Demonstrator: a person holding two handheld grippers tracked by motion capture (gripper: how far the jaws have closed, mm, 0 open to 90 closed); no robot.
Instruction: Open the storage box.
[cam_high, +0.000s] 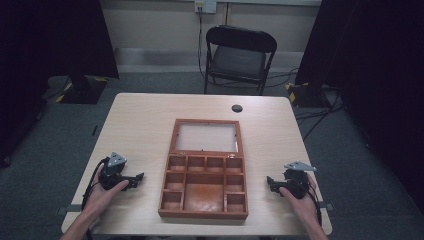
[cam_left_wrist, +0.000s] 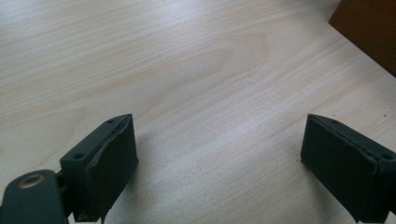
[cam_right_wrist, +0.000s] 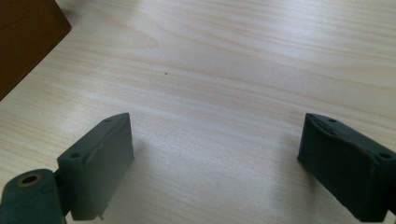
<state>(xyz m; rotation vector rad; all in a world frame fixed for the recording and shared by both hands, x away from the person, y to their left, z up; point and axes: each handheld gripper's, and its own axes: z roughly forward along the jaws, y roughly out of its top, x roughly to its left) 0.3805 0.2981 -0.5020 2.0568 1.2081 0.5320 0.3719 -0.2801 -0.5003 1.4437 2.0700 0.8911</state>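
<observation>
Brown compartmented wooden box (cam_high: 204, 186) open, mid-table; compartments seemingly empty.

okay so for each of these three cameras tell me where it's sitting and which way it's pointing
High view: fixed above the person's side, looking forward and down at the table, the open wooden box, a chair; both forearms, left gripper and right gripper show.
Left gripper view: rides the left gripper, looking along its parted jaws at bare tabletop; box corner upper right.
Right gripper view: rides the right gripper, jaws parted; box corner upper left.
Shared: both gripper views catch the wooden box.
</observation>
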